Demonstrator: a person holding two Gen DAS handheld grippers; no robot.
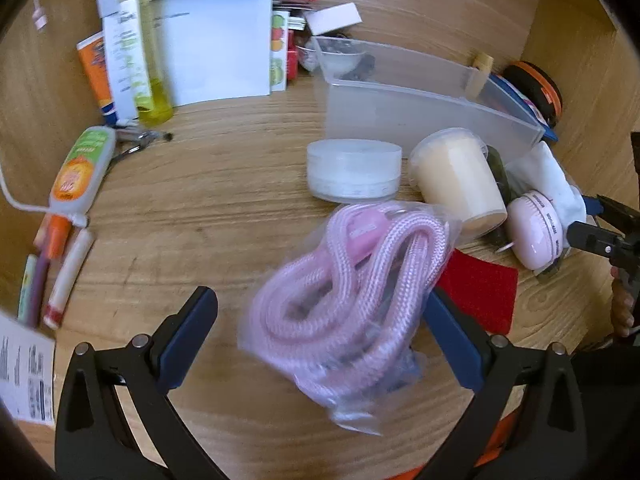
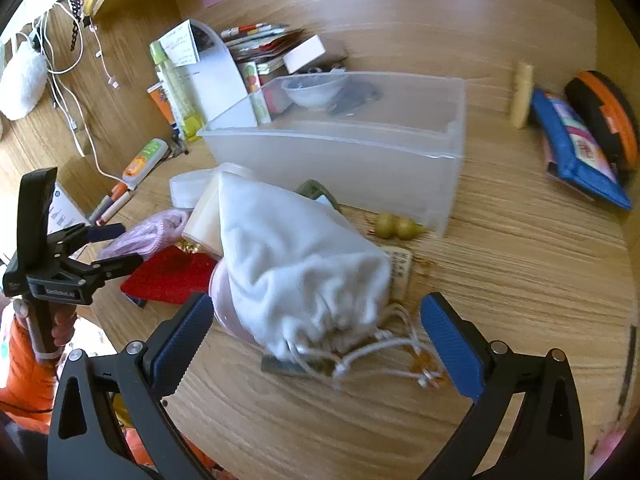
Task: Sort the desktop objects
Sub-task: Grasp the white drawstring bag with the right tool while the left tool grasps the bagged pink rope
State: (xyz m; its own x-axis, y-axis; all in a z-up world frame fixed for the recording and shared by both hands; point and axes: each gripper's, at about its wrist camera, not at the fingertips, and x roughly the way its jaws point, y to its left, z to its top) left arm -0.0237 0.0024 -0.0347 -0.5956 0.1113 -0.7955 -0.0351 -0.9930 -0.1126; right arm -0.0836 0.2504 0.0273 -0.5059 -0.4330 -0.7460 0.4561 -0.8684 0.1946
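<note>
Both claws gape wide, gripping nothing: left claw [image 1: 320,332] straddles the bagged pink rope [image 1: 340,300], right claw [image 2: 316,336] frames the white drawstring pouch [image 2: 296,264], likely readying pickups toward the translucent bin [image 2: 340,168].

Warm daylight, fisheye-warped, perhaps motion-blurred

Left gripper [image 1: 322,334], right gripper [image 2: 316,340] agape.

Left gripper [image 1: 320,336]: black forked frame, blue ribbed pads, 4 silver pins behind pads. Right gripper [image 2: 316,340]: same build, serrated pad edges. Orange sleeve [image 2: 24,360] below left tongs' black handle, white-lettered label on clamp body.
</note>
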